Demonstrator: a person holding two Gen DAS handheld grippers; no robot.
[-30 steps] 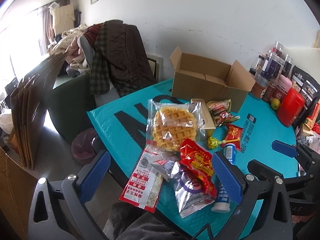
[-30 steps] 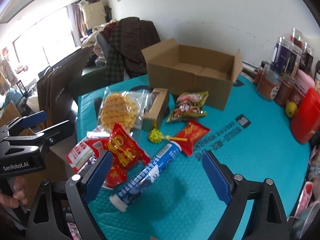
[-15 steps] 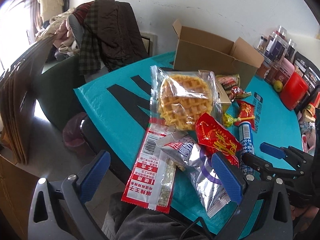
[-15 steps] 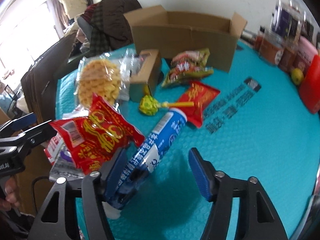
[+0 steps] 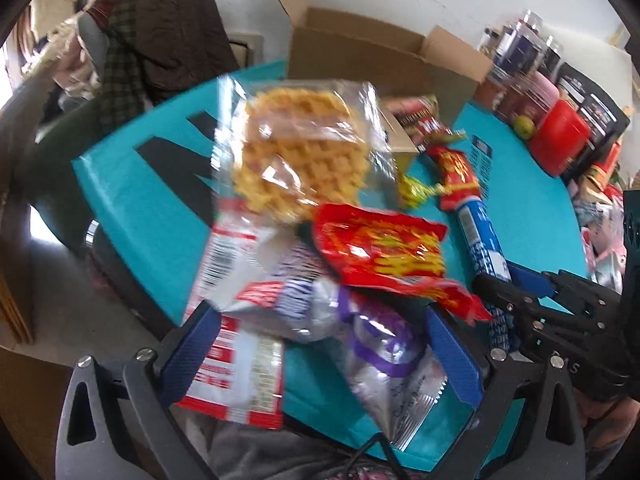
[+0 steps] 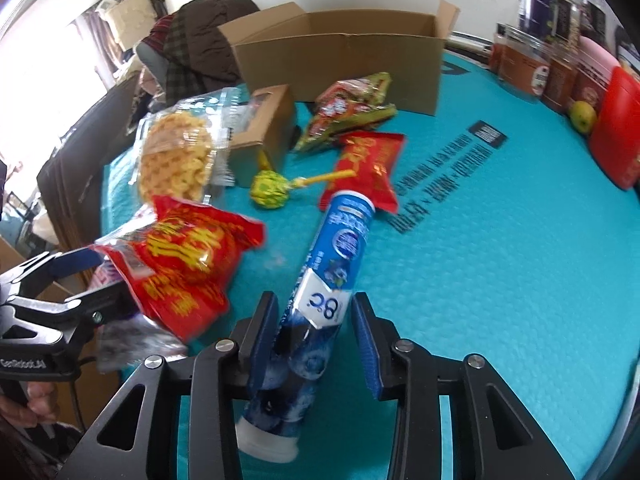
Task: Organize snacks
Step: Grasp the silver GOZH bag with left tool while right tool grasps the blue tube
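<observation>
A pile of snacks lies on the teal table [image 6: 500, 264]. My right gripper [image 6: 316, 340] has its jaws around a blue tube [image 6: 332, 264], with a gap still showing on the right side. My left gripper [image 5: 320, 348] is open over a silver and purple packet [image 5: 372, 344], with a red bag [image 5: 384, 252] just beyond it. A wrapped waffle [image 5: 300, 156], a red and white packet [image 5: 236, 364], a lollipop [image 6: 272, 190], a small red packet [image 6: 368, 164] and a green and red bag [image 6: 352, 108] lie around. The open cardboard box [image 6: 340, 56] stands behind.
A small brown carton [image 6: 264, 132] sits beside the waffle. Jars [image 6: 532, 64], a red container [image 6: 616, 128] and a green fruit [image 6: 582, 116] line the table's right side. A chair with clothes [image 5: 160, 40] stands beyond the table's left edge.
My right gripper has come down over the blue tube and narrowed around it. My left gripper has moved forward and down over the packets at the table's near edge.
</observation>
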